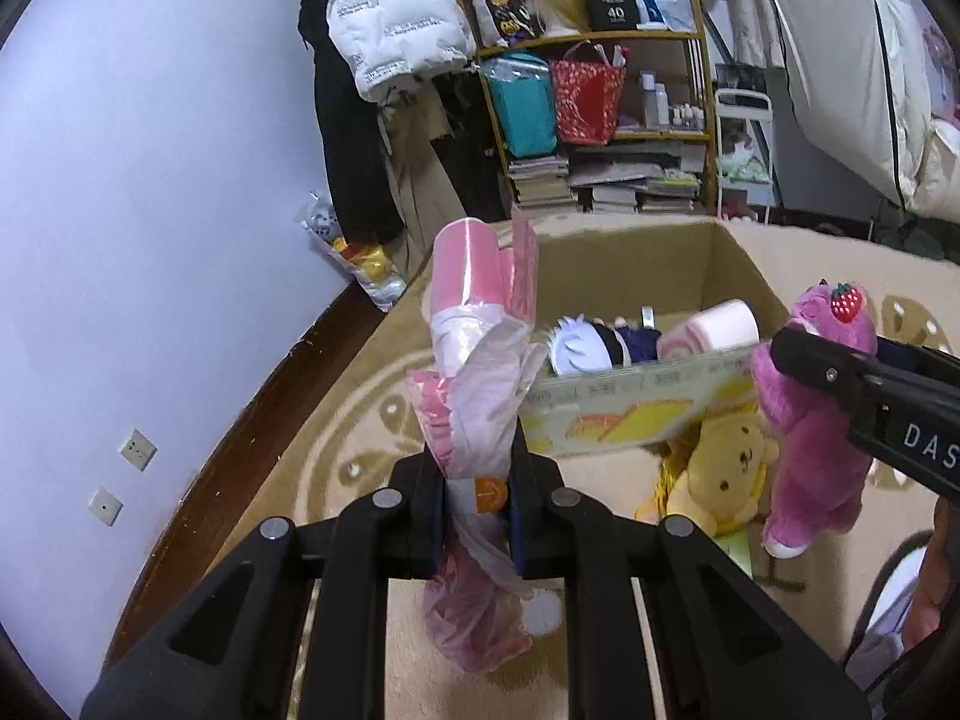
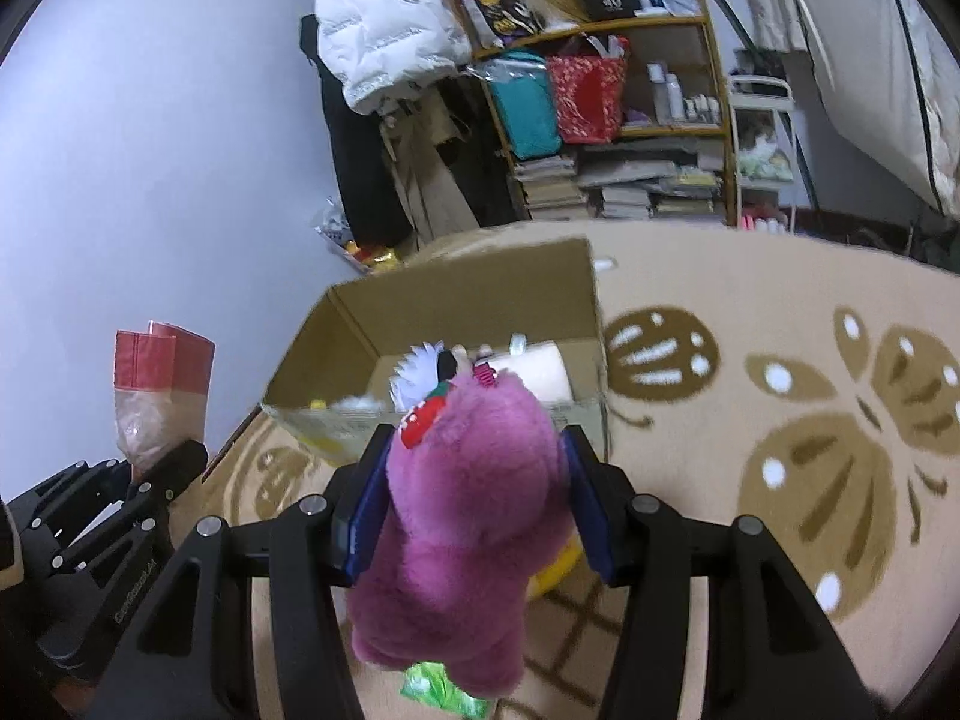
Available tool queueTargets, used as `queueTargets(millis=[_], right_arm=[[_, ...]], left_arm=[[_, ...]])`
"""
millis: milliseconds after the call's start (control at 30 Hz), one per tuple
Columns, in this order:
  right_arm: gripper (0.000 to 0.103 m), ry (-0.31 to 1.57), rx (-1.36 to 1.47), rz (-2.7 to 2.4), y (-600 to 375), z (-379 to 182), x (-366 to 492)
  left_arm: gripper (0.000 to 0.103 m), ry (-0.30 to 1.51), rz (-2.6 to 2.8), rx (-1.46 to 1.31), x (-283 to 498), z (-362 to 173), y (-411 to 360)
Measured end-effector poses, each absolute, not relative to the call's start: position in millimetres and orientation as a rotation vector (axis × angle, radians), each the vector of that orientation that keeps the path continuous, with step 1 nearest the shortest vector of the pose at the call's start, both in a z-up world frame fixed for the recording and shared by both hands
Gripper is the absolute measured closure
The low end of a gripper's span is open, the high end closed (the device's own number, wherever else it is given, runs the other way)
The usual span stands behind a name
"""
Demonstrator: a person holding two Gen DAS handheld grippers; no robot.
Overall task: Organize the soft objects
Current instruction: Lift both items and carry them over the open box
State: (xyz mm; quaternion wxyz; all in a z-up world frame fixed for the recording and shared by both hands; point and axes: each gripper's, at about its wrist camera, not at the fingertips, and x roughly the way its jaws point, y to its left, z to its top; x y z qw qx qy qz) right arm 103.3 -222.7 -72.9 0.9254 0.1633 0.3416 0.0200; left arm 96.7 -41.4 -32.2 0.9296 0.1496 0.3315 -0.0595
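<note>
My left gripper (image 1: 477, 480) is shut on a pink and clear plastic bag (image 1: 474, 372) with something soft in it, held upright above the rug; it also shows in the right wrist view (image 2: 157, 396). My right gripper (image 2: 480, 474) is shut on a purple plush bear (image 2: 462, 534) with a strawberry on its head, seen in the left wrist view (image 1: 810, 420) near the box's front corner. The open cardboard box (image 1: 648, 396) holds a white-haired doll (image 1: 591, 345) and a pink roll (image 1: 711, 330). A yellow plush (image 1: 723, 468) lies on the rug below the bear.
A patterned beige rug (image 2: 750, 312) covers the floor. A white wall (image 1: 150, 210) is at left. A wooden shelf (image 1: 606, 120) with bags and stacked books stands behind, next to hanging coats (image 1: 390, 18). A green packet (image 2: 438, 687) lies under the bear.
</note>
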Motion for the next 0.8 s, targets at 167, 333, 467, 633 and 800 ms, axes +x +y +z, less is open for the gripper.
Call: queueTargets(millis=[167, 333, 467, 633, 800], right_arm=[[0.045, 0.666, 0.298, 0.057, -221, -57, 121], [0.045, 0.636, 0.25, 0.065, -220, -41, 139], [0.045, 0.624, 0.216, 0.068, -220, -31, 156], [0.045, 0.619, 0.175, 0.066, -218, -25, 179], [0.044, 0.622, 0.17, 0.066, -219, -27, 198]], left_arm=[[0.088, 0.643, -0.108, 0.289, 113, -22, -39], [0.088, 0.617, -0.1, 0.293, 132, -18, -41], [0.088, 0.606, -0.098, 0.289, 151, -17, -43], [0.088, 0.589, -0.099, 0.315, 171, -21, -49], [0.088, 0.58, -0.104, 0.327, 186, -26, -55]])
